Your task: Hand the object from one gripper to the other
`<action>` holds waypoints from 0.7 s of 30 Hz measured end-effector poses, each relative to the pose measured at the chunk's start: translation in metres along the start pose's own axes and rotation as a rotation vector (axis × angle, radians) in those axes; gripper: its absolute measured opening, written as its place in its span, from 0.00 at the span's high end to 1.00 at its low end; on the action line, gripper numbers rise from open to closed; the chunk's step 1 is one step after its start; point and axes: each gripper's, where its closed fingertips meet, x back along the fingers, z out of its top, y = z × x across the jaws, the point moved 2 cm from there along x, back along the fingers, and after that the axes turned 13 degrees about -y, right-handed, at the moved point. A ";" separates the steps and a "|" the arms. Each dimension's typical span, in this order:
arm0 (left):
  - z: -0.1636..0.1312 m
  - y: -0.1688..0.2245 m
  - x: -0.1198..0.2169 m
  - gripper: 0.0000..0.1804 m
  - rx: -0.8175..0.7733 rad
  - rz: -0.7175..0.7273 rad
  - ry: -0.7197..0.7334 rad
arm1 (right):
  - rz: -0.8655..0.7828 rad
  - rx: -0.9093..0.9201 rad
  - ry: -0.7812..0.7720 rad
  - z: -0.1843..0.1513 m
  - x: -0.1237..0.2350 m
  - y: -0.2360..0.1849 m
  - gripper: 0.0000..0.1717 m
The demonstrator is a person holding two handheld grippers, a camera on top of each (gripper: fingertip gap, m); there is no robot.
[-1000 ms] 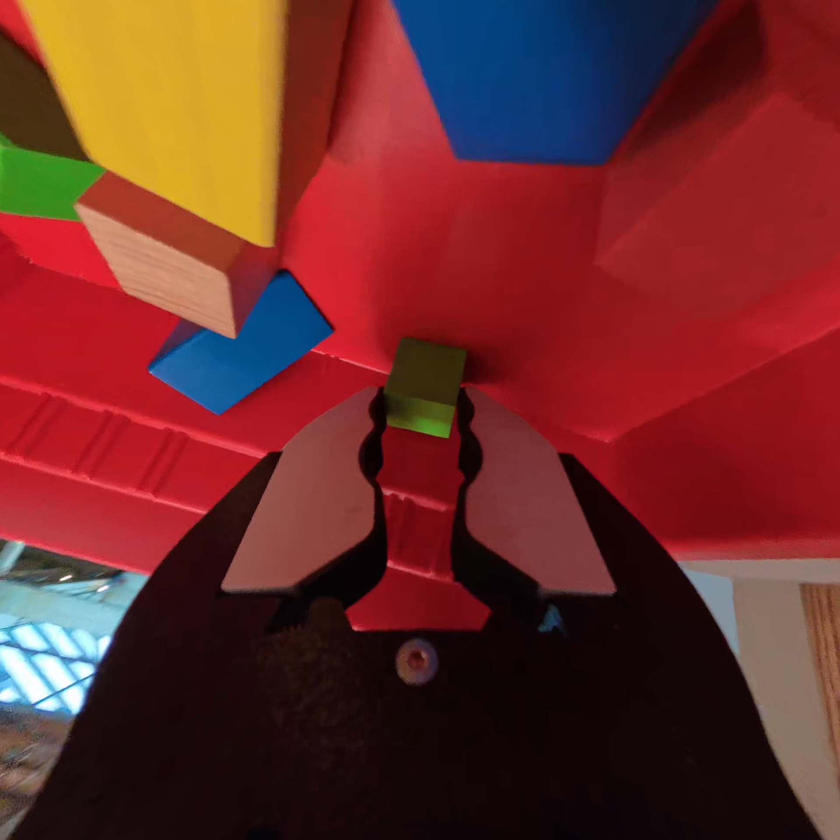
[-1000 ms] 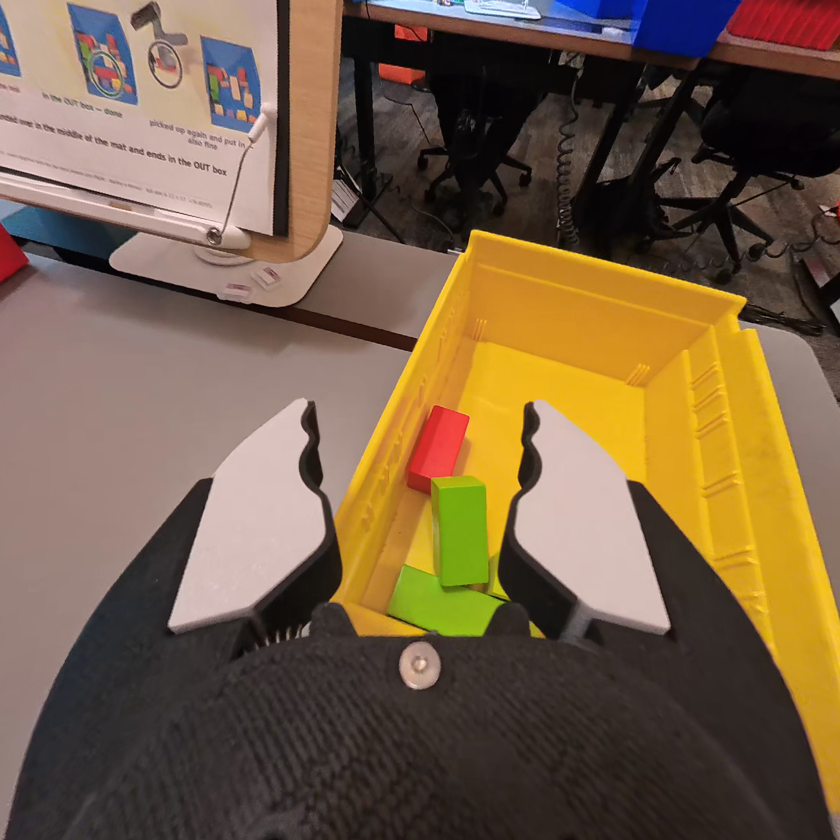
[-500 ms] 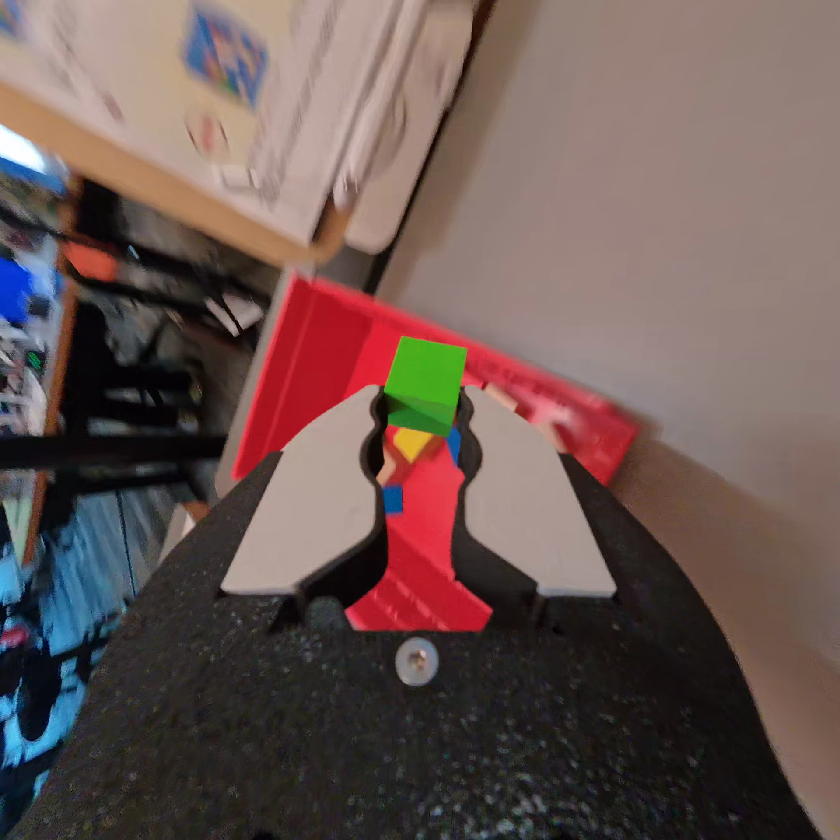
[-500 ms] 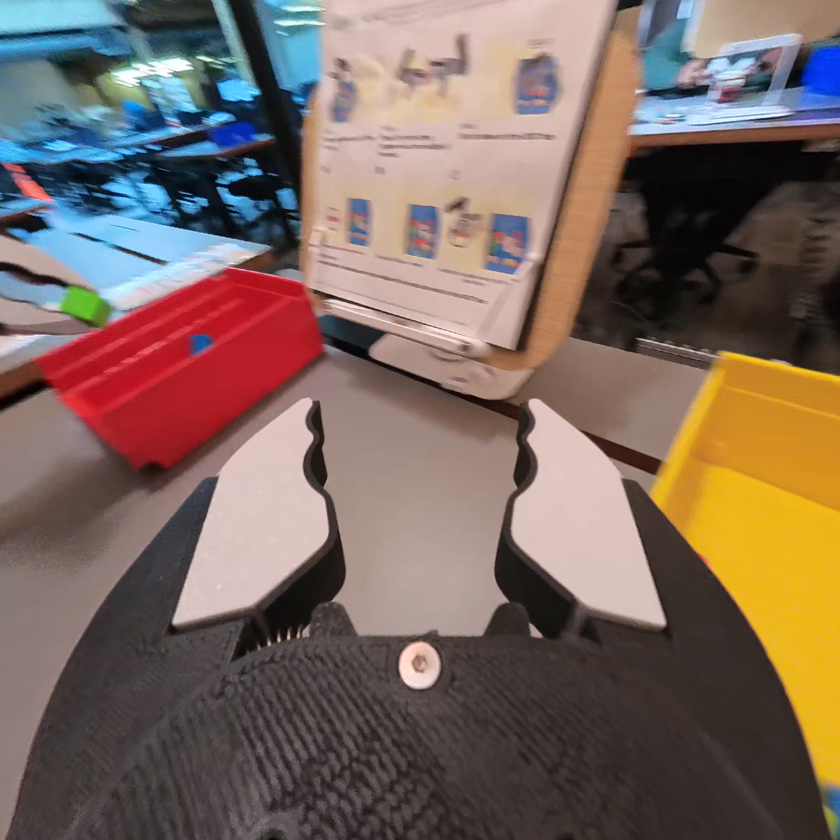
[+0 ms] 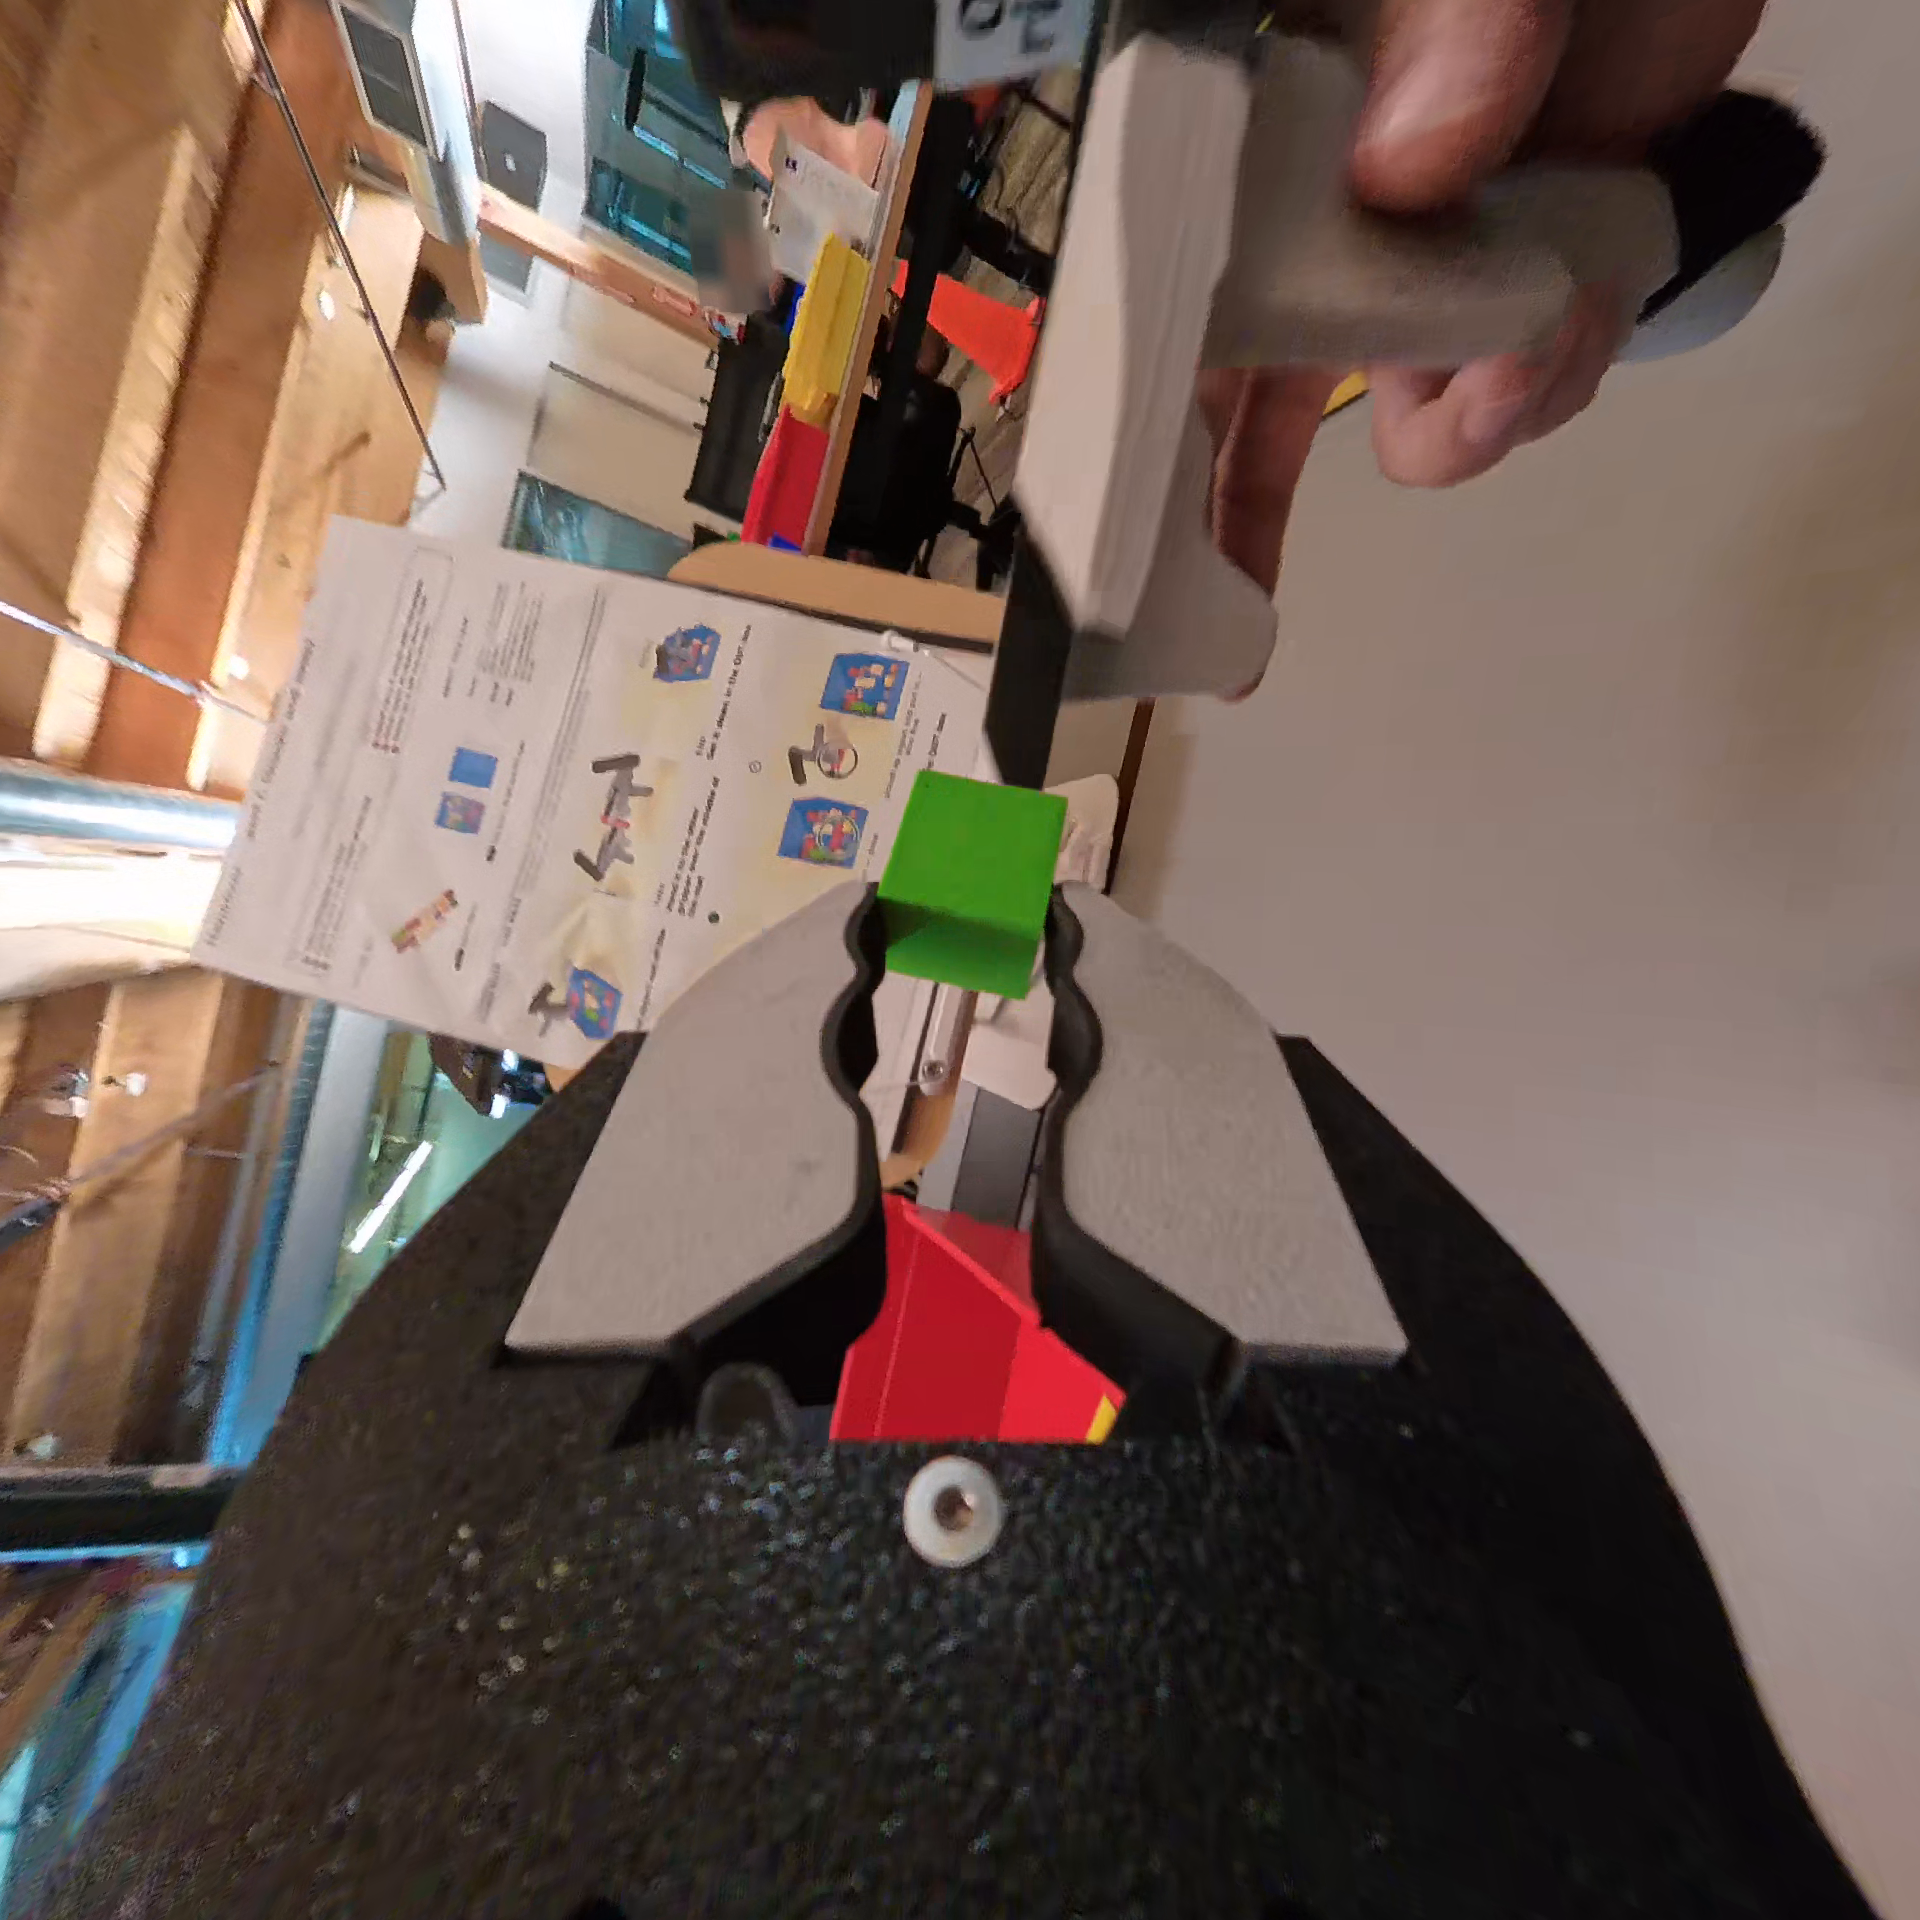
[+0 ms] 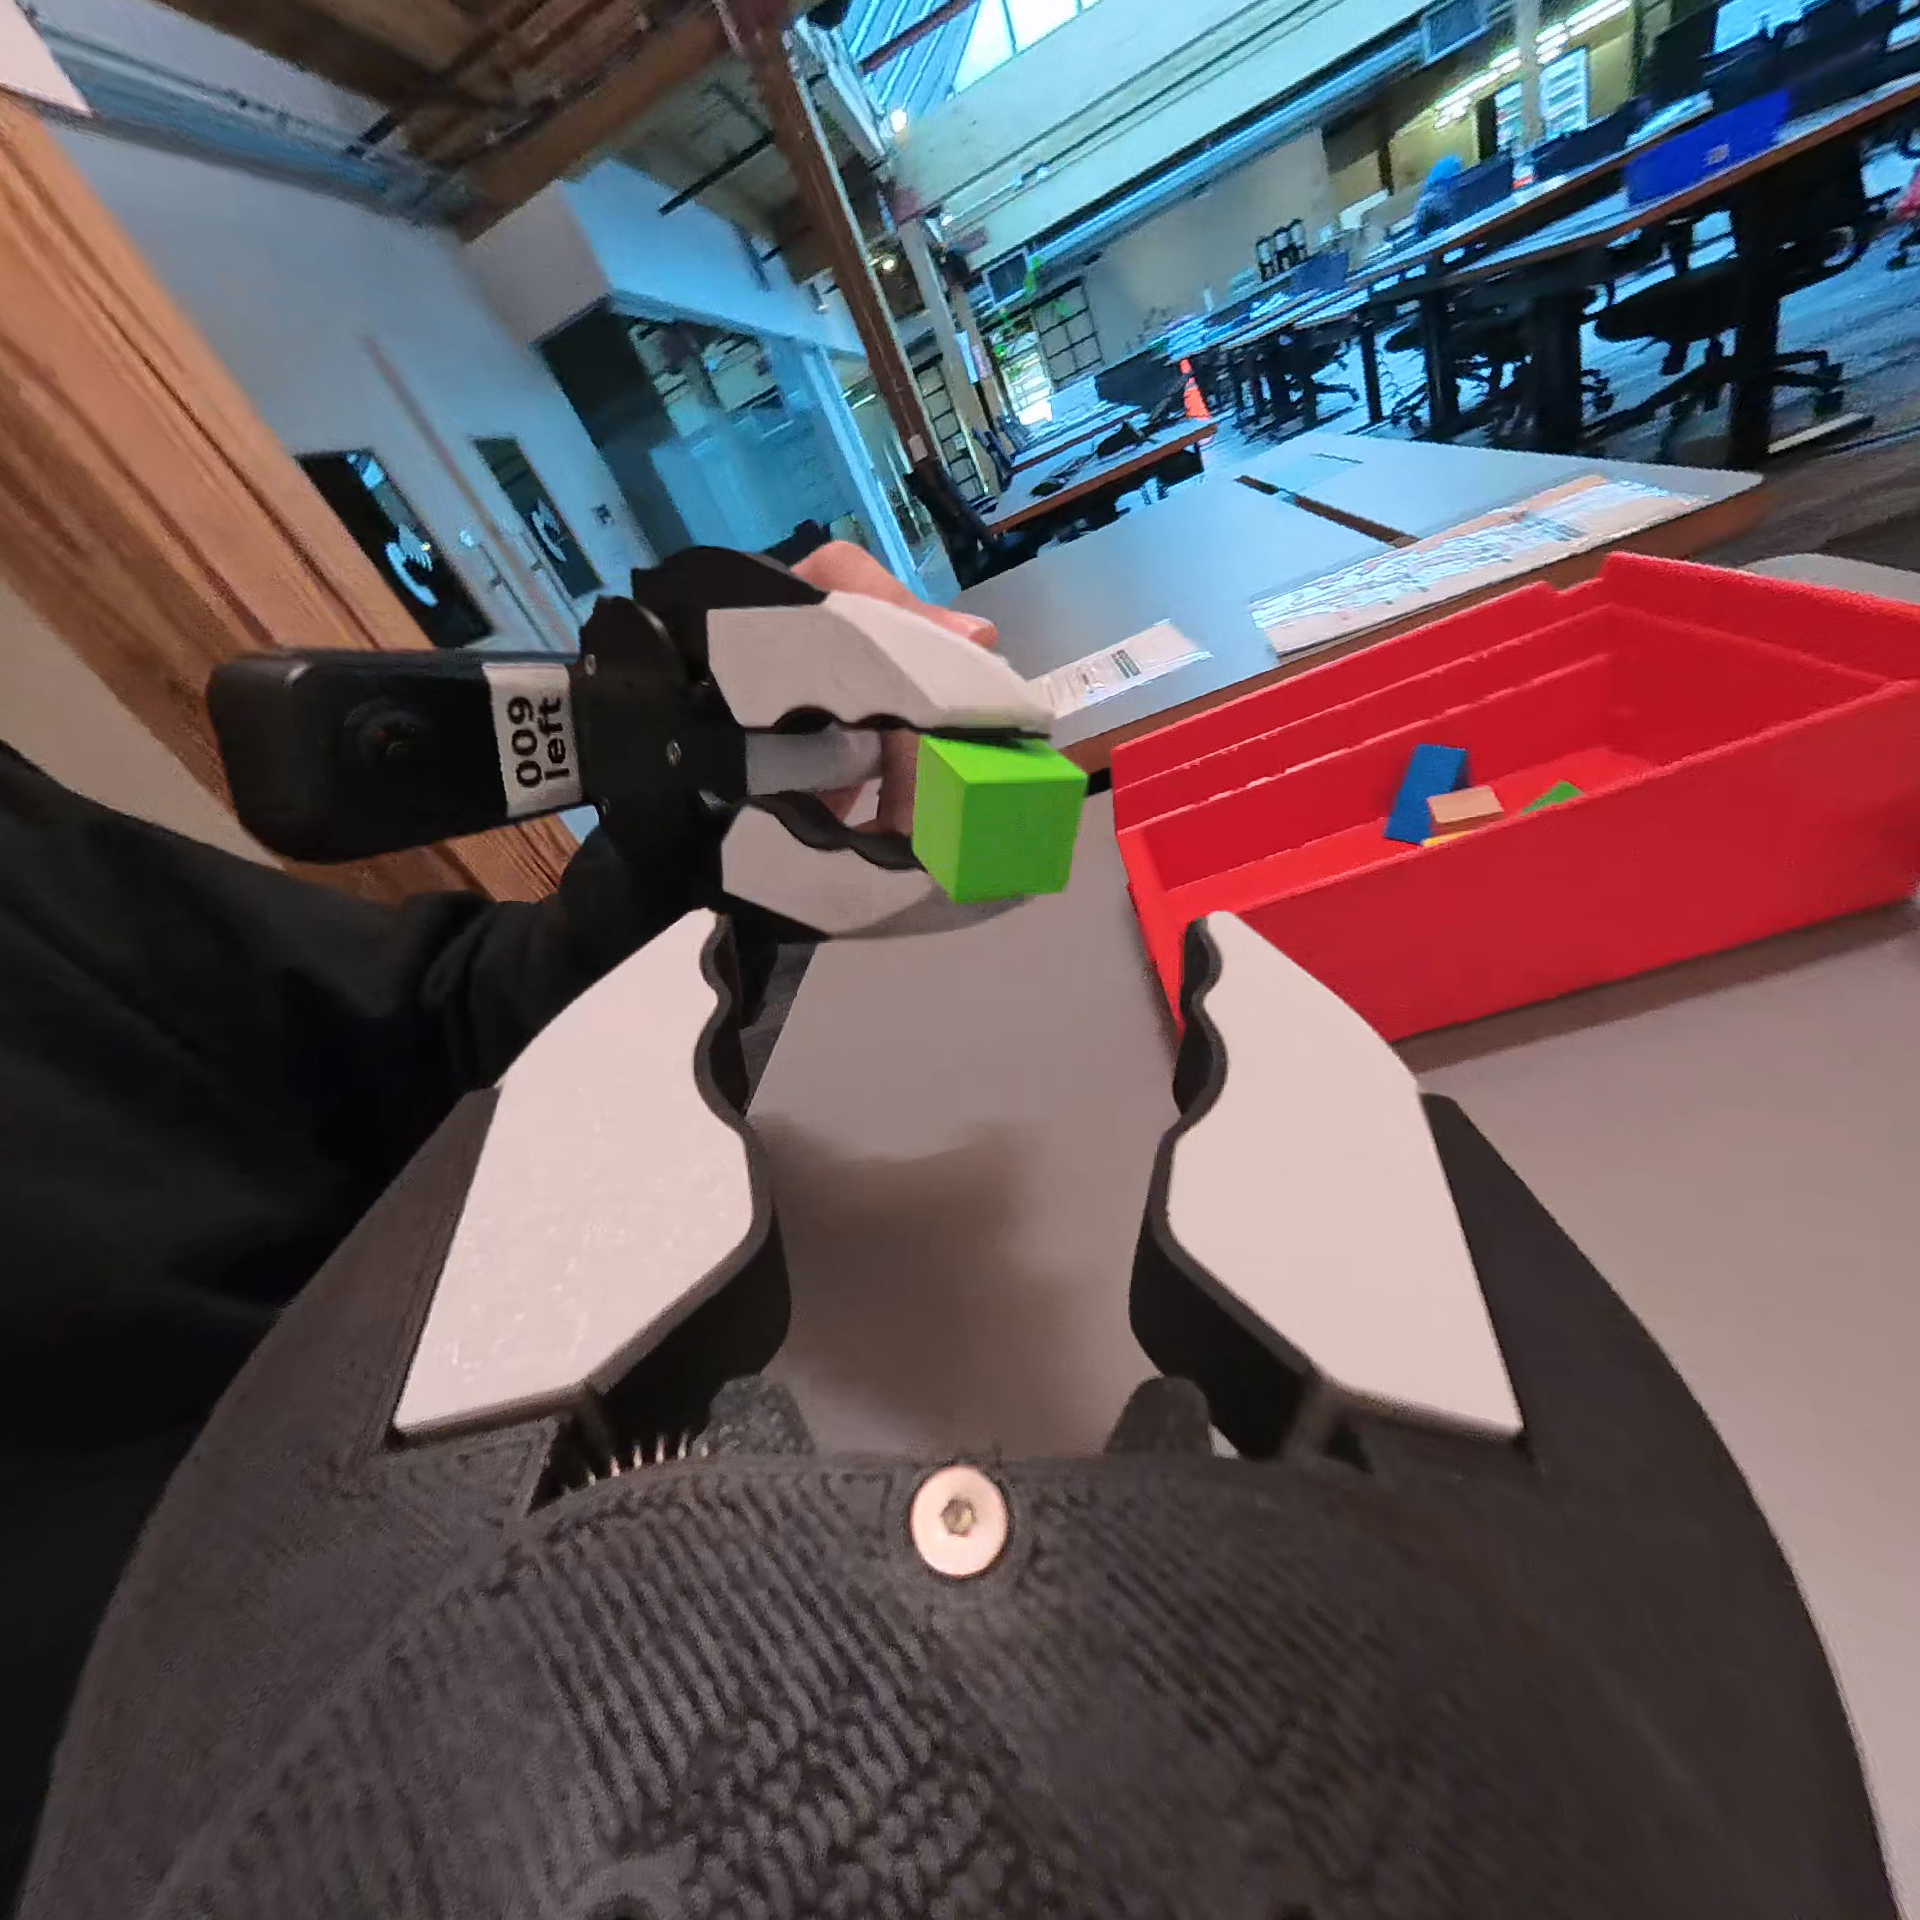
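My left gripper (image 5: pixel 961 940) is clamped on the green cube (image 5: pixel 966 883), both pads pressing its sides, the cube held in the air above the grey table (image 6: pixel 987 1039). From the right wrist view the cube (image 6: pixel 992 826) sits at about 12 o'clock of my right gripper (image 6: pixel 956 997), whose fingers stand wide apart with nothing between them. The red bin (image 6: pixel 1558 914) lies at 2 o'clock.

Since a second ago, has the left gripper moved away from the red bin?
Yes. The left gripper has lifted the green cube out of the red bin and now holds it beside the bin, over the table.
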 end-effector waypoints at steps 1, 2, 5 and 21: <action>0.006 0.004 0.001 0.84 -0.021 0.008 0.015 | 0.006 0.011 -0.005 0.000 -0.004 -0.003 0.53; 0.011 0.007 0.001 0.84 -0.038 0.014 0.028 | 0.011 0.016 -0.011 0.000 -0.007 -0.004 0.55; 0.017 0.014 0.000 0.84 -0.078 0.025 0.033 | 0.025 0.014 -0.033 -0.003 -0.014 -0.006 0.61; 0.027 0.007 0.004 0.80 0.079 0.153 0.112 | 0.022 0.055 -0.003 0.004 -0.012 -0.008 0.82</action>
